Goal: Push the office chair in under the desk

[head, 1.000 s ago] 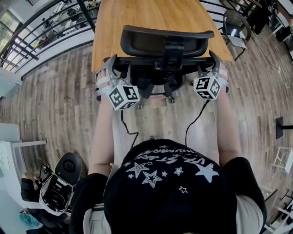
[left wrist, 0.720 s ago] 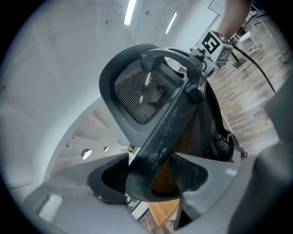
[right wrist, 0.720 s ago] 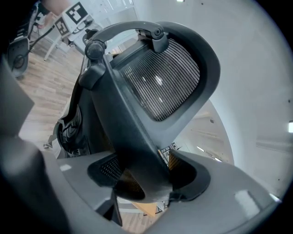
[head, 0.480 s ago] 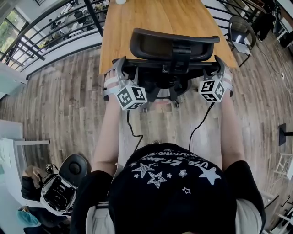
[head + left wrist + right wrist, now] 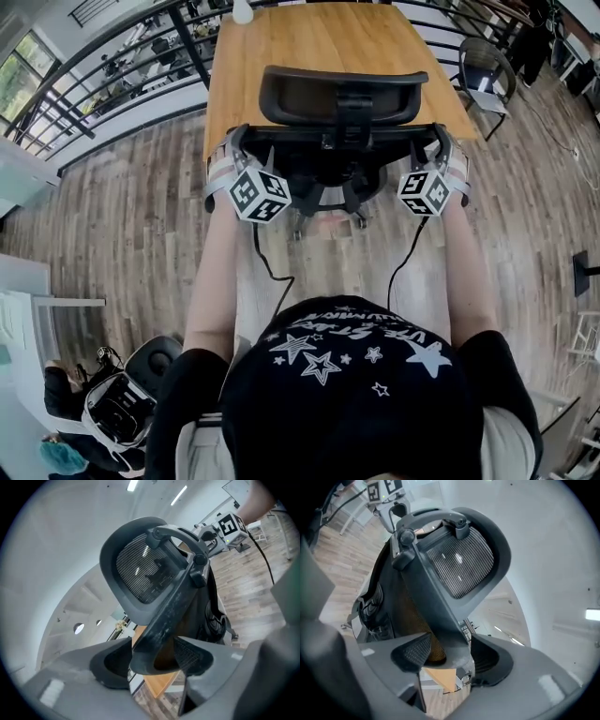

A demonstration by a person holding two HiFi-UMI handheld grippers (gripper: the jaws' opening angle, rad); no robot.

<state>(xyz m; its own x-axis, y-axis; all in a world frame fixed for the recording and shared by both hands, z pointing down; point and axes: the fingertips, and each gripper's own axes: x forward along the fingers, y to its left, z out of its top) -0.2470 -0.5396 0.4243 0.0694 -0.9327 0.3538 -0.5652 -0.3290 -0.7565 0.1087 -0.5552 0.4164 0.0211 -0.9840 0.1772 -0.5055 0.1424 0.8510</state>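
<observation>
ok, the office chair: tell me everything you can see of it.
The office chair is black, with a mesh headrest on a plastic frame and a castor base on the wood floor. It stands upright, back toward the person, at the wooden desk's near edge; the seat is hidden. The left gripper clamps one side edge of its back; the right gripper's jaws are closing on the other.

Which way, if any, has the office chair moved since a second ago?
Cannot tell. The head view itself shifted, and the office chair overlaps the near edge of the desk about as before.
</observation>
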